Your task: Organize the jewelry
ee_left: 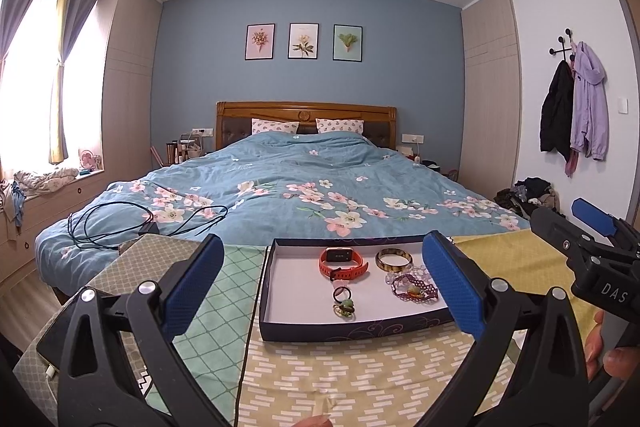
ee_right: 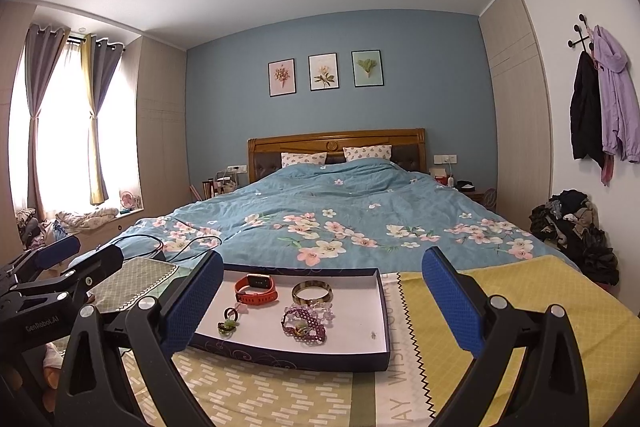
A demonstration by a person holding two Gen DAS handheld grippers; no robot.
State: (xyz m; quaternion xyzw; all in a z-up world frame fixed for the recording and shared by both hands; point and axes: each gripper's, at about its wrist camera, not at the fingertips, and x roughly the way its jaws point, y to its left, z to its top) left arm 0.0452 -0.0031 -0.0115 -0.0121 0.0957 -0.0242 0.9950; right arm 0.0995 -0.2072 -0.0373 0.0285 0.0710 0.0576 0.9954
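Jewelry gathered in a shallow dark blue tray [ee_left: 340, 331] with a white floor, set on a patchwork cloth [ee_left: 360, 379] over the worktop, at the foot of a bed [ee_left: 304, 183] with a blue floral cover. Inside the tray: an orange-strapped watch [ee_left: 343, 262] toward the far side, a mottled amber bangle [ee_left: 393, 259] just beside it, a purple beaded bracelet [ee_left: 414, 290] with a small charm nearer, clear beads [ee_left: 416, 273] touching both bangle and bracelet, and a ring with a green stone [ee_left: 344, 305] close to the near wall. Same layout from the right wrist: watch [ee_right: 256, 289], bangle [ee_right: 312, 293], bracelet [ee_right: 303, 325], ring [ee_right: 229, 323], tray rim [ee_right: 288, 357].

Left gripper [ee_left: 323, 283] spread wide, blue pads either side of the tray, nothing between them, hovering short of the jewelry. Right gripper [ee_right: 322, 293] likewise wide apart and empty, aimed at the tray from its right. Bare fingers [ee_left: 600, 343] wrapped on the right handle. Black cables [ee_left: 120, 223] coiled on the bed cover, left of the tray; a phone [ee_left: 54, 343] on the worktop's left edge
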